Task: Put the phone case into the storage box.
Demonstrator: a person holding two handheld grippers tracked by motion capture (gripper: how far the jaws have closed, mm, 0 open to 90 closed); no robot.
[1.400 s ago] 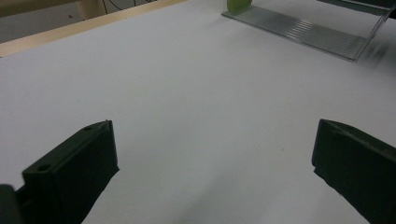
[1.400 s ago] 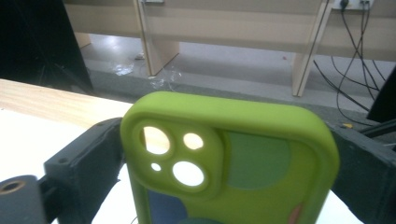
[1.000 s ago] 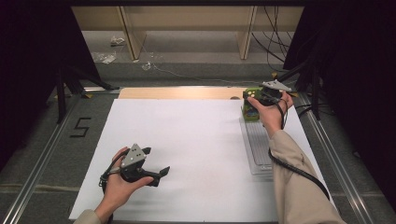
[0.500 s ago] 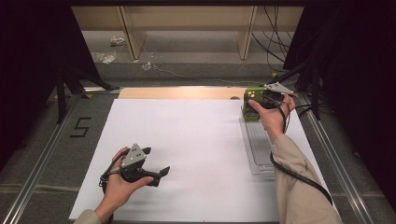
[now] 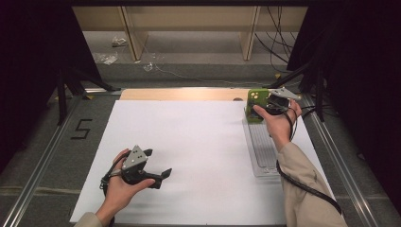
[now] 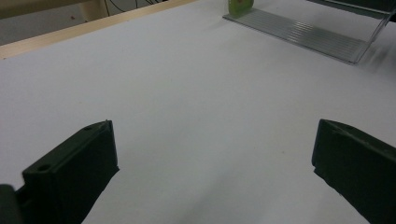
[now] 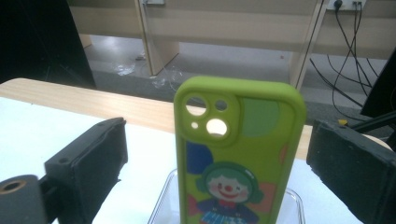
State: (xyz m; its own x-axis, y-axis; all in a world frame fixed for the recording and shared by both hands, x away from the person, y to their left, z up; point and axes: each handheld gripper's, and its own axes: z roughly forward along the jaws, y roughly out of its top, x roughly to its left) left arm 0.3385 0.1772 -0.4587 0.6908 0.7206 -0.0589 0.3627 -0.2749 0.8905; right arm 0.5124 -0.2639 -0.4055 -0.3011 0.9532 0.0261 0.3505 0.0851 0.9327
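Note:
A lime-green phone case (image 5: 254, 105) with a clown picture and camera cut-outs stands upright at the far end of a clear ribbed rack (image 5: 263, 151). In the right gripper view the case (image 7: 238, 154) rises between the two black jaws, with gaps on both sides. My right gripper (image 5: 263, 101) is open around it, at the table's far right. My left gripper (image 5: 158, 162) rests open on the white sheet (image 5: 198, 137) at the near left, nothing between its jaws. From the left gripper view (image 6: 215, 140) the case (image 6: 239, 6) and the rack (image 6: 308, 35) lie far off.
A strip of wooden tabletop (image 5: 179, 94) runs along the sheet's far edge. Metal rails flank the table, and a black "5" mark (image 5: 81, 128) lies on the grey floor at left. Cables (image 5: 279, 52) hang at the back right.
The right hand has shifted a little to the right and back, uncovering more of the green case. The left gripper has stayed still.

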